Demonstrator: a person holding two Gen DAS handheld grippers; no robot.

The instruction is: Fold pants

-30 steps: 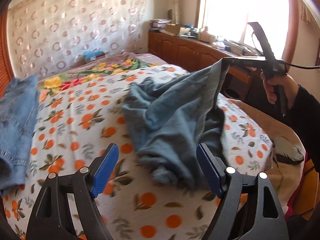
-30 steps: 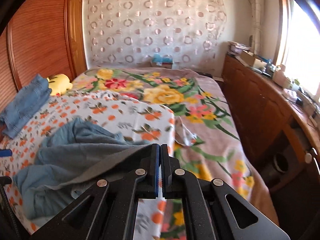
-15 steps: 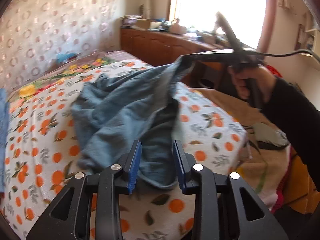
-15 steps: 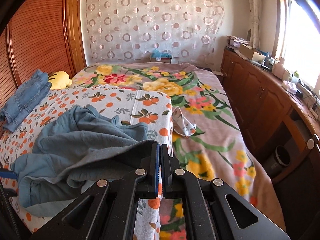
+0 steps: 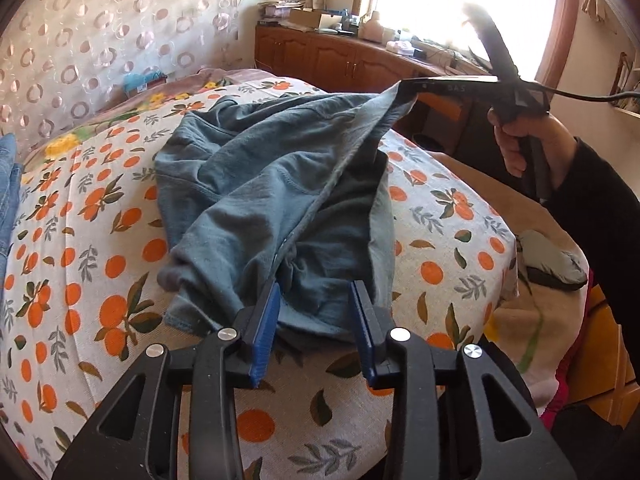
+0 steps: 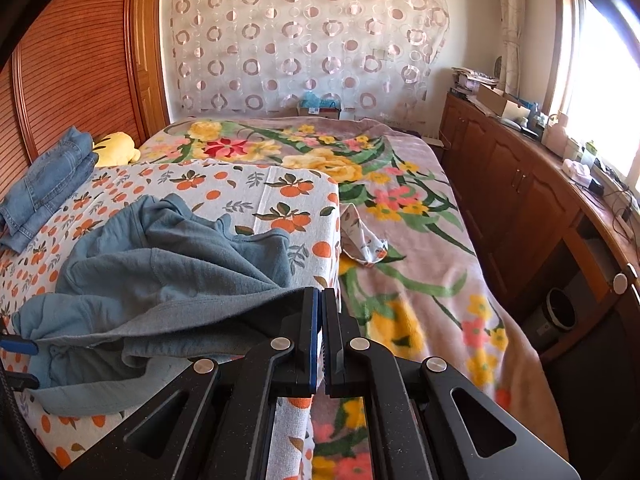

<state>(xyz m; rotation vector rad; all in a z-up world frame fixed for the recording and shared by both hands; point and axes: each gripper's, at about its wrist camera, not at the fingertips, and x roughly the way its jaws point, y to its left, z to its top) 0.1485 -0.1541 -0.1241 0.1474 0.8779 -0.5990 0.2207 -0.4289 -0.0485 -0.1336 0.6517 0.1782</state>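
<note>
Grey-blue pants [image 5: 272, 200] lie crumpled on the orange-print sheet [image 5: 80, 248] of the bed. My left gripper [image 5: 316, 316] is open, its blue pads either side of the pants' near edge, not closed on it. My right gripper [image 6: 320, 312] is shut on a corner of the pants [image 6: 168, 280] and lifts it above the bed; it also shows in the left wrist view [image 5: 416, 88], cloth stretched taut from it.
Folded blue jeans [image 6: 44, 184] lie by the wooden headboard [image 6: 72, 64], with a yellow soft toy [image 6: 116, 146] beside them. A floral blanket [image 6: 400, 216] covers the rest of the bed. A cluttered wooden cabinet [image 6: 532, 184] runs under the window.
My left gripper has moved forward to the pants' near edge and narrowed from wide open. My right gripper has stayed shut on the corner and held it raised.
</note>
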